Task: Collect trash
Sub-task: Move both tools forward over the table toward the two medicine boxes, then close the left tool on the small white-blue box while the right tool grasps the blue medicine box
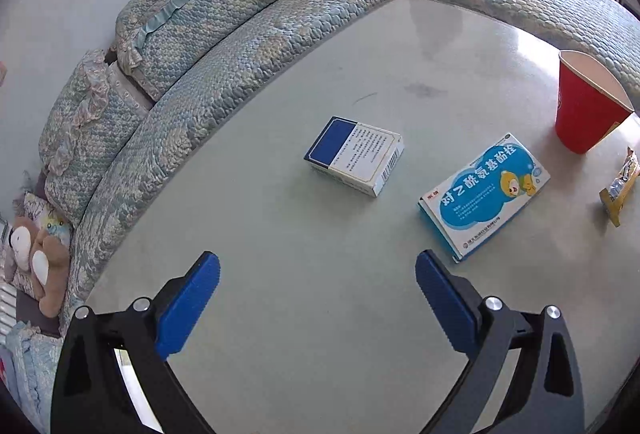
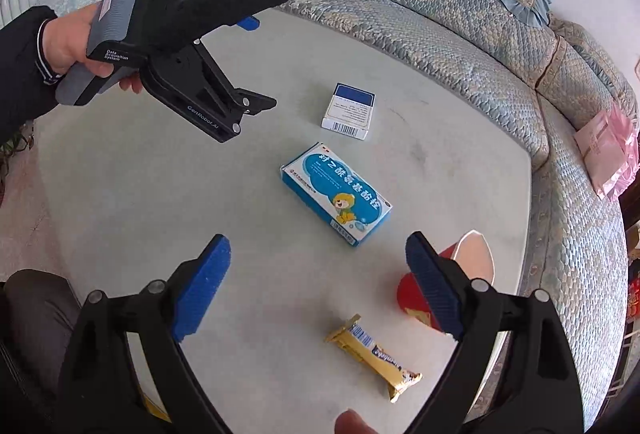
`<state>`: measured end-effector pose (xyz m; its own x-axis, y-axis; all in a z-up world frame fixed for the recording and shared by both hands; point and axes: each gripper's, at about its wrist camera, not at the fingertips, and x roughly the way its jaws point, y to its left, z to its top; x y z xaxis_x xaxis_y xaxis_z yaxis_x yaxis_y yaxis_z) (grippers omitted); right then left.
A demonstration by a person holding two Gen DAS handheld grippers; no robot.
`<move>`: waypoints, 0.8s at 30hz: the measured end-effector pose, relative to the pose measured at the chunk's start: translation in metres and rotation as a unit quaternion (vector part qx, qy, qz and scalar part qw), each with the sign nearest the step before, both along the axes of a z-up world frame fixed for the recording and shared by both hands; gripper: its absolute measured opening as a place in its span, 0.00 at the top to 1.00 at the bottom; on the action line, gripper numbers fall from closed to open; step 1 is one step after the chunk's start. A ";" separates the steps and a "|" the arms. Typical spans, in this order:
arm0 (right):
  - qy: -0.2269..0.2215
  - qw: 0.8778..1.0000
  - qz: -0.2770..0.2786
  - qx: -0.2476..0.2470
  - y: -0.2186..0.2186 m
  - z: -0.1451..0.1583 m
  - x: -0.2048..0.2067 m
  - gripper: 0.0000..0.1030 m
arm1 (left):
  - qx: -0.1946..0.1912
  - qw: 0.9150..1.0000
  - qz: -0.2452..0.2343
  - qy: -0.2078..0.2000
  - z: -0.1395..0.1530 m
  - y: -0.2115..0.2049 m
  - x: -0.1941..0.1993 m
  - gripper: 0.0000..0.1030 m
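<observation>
Both tools spread wide, empty: left tool (image 1: 318, 274) lined up on the blue-white box (image 1: 354, 155), right tool (image 2: 318, 260) over the wrapper (image 2: 374, 356), red cup (image 2: 414, 294) likely the bin.

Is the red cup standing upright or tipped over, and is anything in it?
Upright: the red cup stands on its base on the table, mouth up. What shows of its pale inside looks empty, but the bottom is out of sight.
</observation>
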<state>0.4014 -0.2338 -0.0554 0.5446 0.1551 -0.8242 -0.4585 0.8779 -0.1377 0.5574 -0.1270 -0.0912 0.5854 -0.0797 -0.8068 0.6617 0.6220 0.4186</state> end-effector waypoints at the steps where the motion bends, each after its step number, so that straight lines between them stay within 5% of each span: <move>1: 0.011 1.000 0.010 -0.007 0.002 -0.003 0.013 0.13 | 0.012 1.000 -0.020 0.008 -0.002 -0.003 0.014 0.07; 7: 0.077 0.996 0.041 -0.030 0.013 -0.019 0.073 0.13 | 0.045 0.981 -0.162 0.096 -0.012 -0.028 0.071 0.07; 11: 0.110 0.991 0.063 -0.042 0.023 -0.027 0.097 0.13 | 0.065 0.952 -0.271 0.124 -0.018 -0.049 0.090 0.07; 16: 0.132 0.988 0.068 -0.048 0.026 -0.037 0.117 0.13 | 0.126 0.913 -0.362 0.140 -0.037 -0.069 0.112 0.07; 20: 0.144 0.984 0.075 -0.071 0.027 -0.046 0.126 0.13 | 0.136 0.885 -0.416 0.159 -0.048 -0.079 0.127 0.07; 24: 0.163 0.985 0.042 -0.045 0.019 -0.050 0.137 0.13 | 0.102 0.895 -0.388 0.194 -0.055 -0.089 0.140 0.07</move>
<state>0.5386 -0.2152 -0.1053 0.2364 0.1065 -0.9658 -0.5613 0.8263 -0.0463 0.6976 -0.2161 -0.1466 0.0900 -0.1691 -0.9815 0.9815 -0.1519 0.1162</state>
